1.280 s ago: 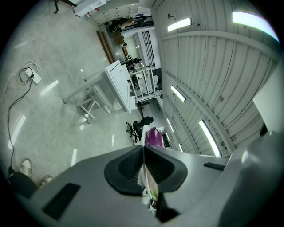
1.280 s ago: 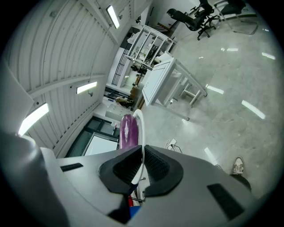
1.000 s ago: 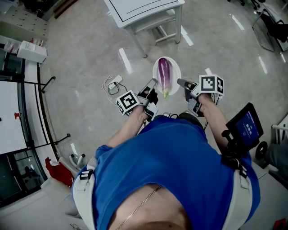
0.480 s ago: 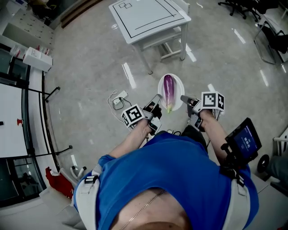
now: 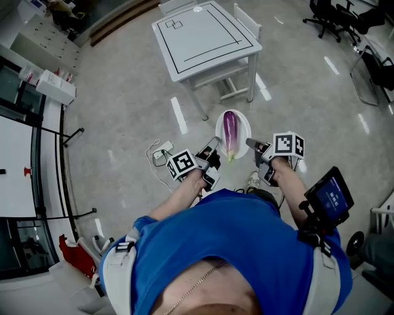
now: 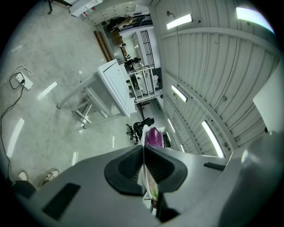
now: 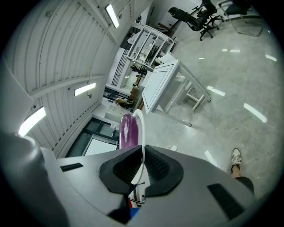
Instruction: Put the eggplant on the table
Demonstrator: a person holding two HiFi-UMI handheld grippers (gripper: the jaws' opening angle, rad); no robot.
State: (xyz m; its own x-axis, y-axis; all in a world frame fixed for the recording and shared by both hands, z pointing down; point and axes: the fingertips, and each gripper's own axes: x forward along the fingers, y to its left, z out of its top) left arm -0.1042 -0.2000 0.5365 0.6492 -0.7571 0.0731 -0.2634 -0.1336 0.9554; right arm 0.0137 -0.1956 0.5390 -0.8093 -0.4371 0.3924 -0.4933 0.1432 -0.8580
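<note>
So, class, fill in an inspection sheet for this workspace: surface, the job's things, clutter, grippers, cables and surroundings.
Surface: white table with black lines marked on its top, standing ahead of the person.
Job's things: eggplant lies on a white plate, carried above the floor and not yet on the table.
Clutter: one small item at the table's far edge, too small to tell.
Grippers: left gripper shut on the plate's left rim; right gripper shut on its right rim.
Cables: white cable with a plug lying on the floor.
Surroundings: office chairs beyond the table; a screen device at the person's right side.
</note>
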